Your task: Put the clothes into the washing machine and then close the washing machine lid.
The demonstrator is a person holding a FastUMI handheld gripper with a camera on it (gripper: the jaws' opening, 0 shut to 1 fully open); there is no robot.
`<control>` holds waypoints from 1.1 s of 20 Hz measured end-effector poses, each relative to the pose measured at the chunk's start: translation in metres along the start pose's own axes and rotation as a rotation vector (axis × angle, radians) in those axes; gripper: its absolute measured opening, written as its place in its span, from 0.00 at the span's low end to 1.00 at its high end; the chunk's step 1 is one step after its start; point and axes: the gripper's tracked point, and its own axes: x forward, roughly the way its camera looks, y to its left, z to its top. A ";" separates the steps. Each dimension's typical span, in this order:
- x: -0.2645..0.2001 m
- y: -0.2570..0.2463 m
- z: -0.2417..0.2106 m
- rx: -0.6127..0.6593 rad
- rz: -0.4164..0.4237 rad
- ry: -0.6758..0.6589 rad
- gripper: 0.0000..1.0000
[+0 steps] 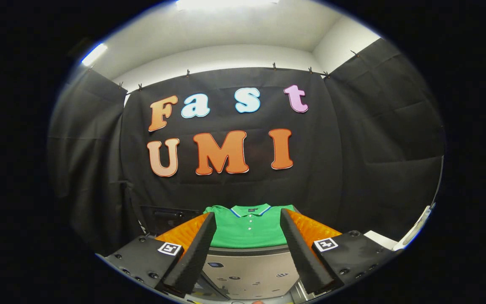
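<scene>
A green polo shirt (247, 230) with a blue-and-white collar and white buttons lies flat on top of the washing machine, just beyond my fingertips and framed between them. The grey top panel of the washing machine (249, 270) lies below, between my fingers, with small control marks on it. My gripper (248, 215) is open, its fingers spread wide and holding nothing. The fingertips sit level with the shirt's shoulders but do not touch it as far as I can tell.
Black cloth walls close the booth behind and to both sides. A dark box-like object (169, 217) stands low at the back left. A white surface edge (411, 234) shows at the right.
</scene>
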 end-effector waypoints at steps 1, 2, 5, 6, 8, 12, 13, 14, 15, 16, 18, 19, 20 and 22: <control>0.000 0.002 0.000 0.002 0.003 0.002 0.98; 0.001 0.002 0.000 0.003 0.003 0.002 0.98; 0.001 0.002 0.000 -0.001 0.003 0.001 0.98; 0.003 0.002 0.002 0.003 0.002 0.000 0.98; 0.002 0.005 0.003 0.009 0.006 -0.004 0.98; 0.004 0.007 0.006 -0.009 0.008 -0.007 0.98; 0.006 0.008 0.006 -0.012 0.009 -0.005 0.98; 0.008 0.010 0.005 -0.011 0.009 -0.001 0.98; 0.009 0.010 0.007 -0.008 0.008 -0.003 0.98; 0.011 0.012 0.007 -0.006 0.010 -0.005 0.98; 0.019 0.014 0.009 -0.015 0.005 -0.004 0.98; 0.023 0.016 0.009 -0.021 0.004 -0.003 0.98; 0.028 0.018 0.009 -0.026 0.000 0.000 0.98; 0.037 0.024 0.007 -0.021 -0.001 0.001 0.98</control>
